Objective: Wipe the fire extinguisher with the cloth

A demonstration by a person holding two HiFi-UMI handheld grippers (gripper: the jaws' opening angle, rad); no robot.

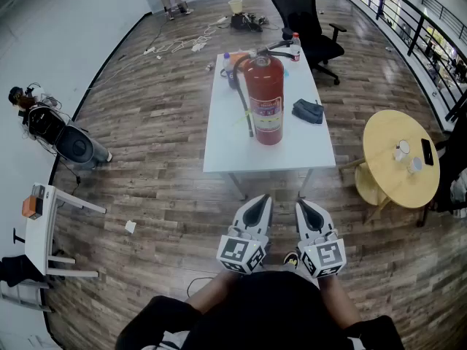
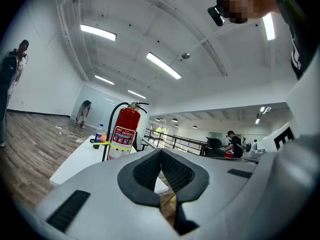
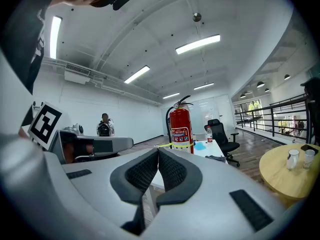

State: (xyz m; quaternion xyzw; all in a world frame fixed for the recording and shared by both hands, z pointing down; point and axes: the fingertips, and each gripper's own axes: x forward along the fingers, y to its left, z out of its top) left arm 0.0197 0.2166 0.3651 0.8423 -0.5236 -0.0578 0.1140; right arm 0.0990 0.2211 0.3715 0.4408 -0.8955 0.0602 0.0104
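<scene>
I held left tongs [image 1: 260, 199] clenched, empty | right tongs [image 1: 302, 203] clenched, empty too | extinguisher [image 1: 264, 100] stood upright on table [image 1: 226, 148] | cloth [image 1: 308, 111] lay near it, apart

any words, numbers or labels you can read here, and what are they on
Nothing here can be read.
White label on the red metal fire extinguisher: print too small and blurred.
Marker cubes on the left gripper and right gripper: black-and-white square patterns, no words.
</scene>
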